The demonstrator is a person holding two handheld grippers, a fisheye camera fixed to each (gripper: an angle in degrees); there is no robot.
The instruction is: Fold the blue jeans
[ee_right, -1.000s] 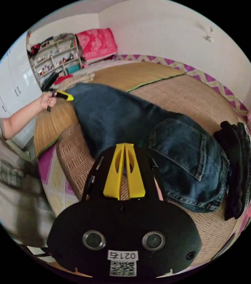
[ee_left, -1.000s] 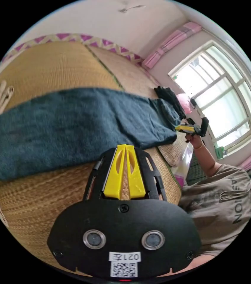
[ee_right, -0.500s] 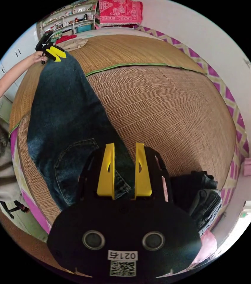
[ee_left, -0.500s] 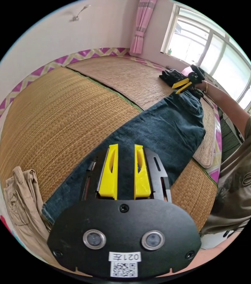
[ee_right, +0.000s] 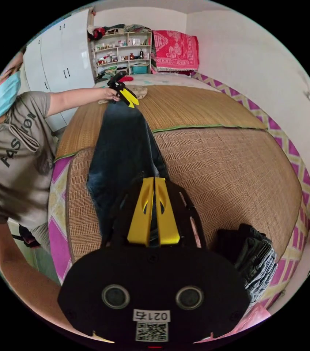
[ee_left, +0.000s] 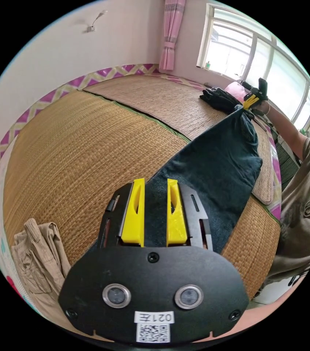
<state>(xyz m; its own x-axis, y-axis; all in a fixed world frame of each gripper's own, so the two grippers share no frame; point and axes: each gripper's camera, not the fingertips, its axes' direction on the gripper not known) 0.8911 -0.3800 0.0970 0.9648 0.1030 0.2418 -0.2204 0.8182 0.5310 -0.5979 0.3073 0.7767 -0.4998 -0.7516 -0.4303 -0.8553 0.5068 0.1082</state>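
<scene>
The blue jeans (ee_left: 213,164) lie lengthwise on a woven bed mat (ee_left: 71,146), legs stacked. My left gripper (ee_left: 155,181) is at the hem end; its jaws stand apart with denim between them. In the right gripper view the left gripper (ee_right: 129,98) sits at the far end of the jeans (ee_right: 122,146). My right gripper (ee_right: 154,179) is shut on the waist end, with denim pinched in the thin slit between its jaws. In the left gripper view the right gripper (ee_left: 250,103) holds that end bunched and raised off the mat.
Khaki trousers (ee_left: 38,248) lie crumpled beside the hem end. A pile of dark clothes (ee_right: 257,252) sits near the waist end. The person (ee_right: 12,146) stands at the bed's long edge. Bare mat (ee_right: 228,164) stretches beyond the jeans toward the wall.
The right gripper's jaws, open half a second ago, have shut on the waist and lifted it. The left gripper's jaws stay apart over the hem end. Both cameras have swung.
</scene>
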